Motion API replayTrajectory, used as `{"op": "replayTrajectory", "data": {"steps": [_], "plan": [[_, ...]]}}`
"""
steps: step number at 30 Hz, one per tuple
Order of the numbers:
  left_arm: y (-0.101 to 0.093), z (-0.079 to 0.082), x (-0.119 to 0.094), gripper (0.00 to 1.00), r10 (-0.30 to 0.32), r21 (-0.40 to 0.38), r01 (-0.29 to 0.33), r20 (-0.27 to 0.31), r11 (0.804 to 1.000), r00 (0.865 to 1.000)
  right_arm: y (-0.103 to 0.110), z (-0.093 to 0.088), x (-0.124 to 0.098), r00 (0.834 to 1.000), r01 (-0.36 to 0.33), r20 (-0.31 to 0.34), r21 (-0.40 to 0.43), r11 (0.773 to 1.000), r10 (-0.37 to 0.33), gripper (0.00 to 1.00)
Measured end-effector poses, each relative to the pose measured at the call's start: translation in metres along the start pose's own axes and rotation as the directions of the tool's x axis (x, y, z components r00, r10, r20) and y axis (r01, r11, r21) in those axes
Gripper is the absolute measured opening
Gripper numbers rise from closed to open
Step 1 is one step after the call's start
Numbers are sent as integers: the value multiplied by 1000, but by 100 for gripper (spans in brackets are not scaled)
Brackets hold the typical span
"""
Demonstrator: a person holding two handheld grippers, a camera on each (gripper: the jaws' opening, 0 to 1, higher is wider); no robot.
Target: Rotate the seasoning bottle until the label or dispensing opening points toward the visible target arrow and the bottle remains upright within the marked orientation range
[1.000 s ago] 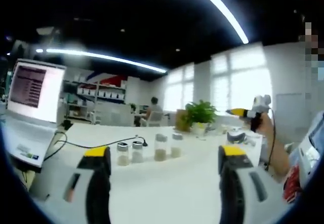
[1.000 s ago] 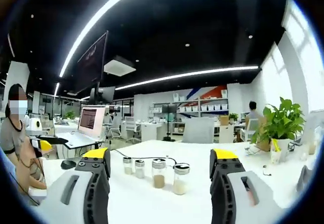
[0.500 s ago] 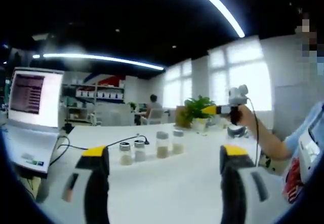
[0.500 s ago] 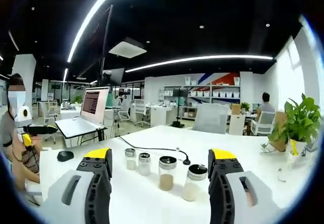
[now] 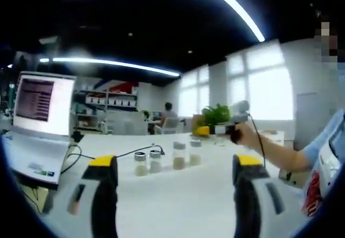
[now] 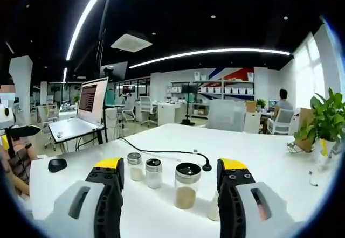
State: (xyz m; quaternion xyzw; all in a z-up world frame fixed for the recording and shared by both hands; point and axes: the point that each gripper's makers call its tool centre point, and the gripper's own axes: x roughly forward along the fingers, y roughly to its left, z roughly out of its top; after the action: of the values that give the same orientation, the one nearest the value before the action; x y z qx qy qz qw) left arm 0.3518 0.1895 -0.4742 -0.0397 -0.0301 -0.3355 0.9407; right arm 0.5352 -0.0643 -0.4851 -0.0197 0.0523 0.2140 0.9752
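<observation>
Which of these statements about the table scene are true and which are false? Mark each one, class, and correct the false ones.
1. Four seasoning bottles stand upright in a row on the white table. True.
2. The right gripper is shut on a bottle. False: its fingers are apart and hold nothing.
3. A black cable lies on the table behind the bottles. True.
4. The laptop is closed. False: its lid is up and the screen is lit.
5. A potted plant stands at the far right side of the table in the right gripper view. True.
6. The left gripper grips the cable. False: it is open, short of the bottles.
</observation>
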Motion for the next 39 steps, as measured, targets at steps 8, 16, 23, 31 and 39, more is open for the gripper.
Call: {"op": "replayTrajectory", "data": {"steps": [8, 16, 23, 31, 39], "plan": [[2, -7, 5, 90, 6, -12, -6, -12, 1000, 1000, -4, -25, 23, 997, 75, -7, 15, 997, -75, 66], [-4, -7, 7, 89, -19, 3, 19, -6, 1000, 1000, -14, -50, 58, 994, 112, -17, -11, 994, -112, 63], [-9, -12, 11, 89, -57, -47, 57, -6, 997, 998, -27, -65, 71, 988, 156, -15, 21, 988, -155, 56], [-16, -11, 13, 80, -78, -55, 79, 7, 995, 997, -29, -88, 82, 975, 220, -40, 30, 975, -218, 52], [-20, -11, 12, 80, -101, -64, 102, 10, 993, 995, -33, -99, 89, 964, 267, -20, 69, 961, -266, 40]]}}
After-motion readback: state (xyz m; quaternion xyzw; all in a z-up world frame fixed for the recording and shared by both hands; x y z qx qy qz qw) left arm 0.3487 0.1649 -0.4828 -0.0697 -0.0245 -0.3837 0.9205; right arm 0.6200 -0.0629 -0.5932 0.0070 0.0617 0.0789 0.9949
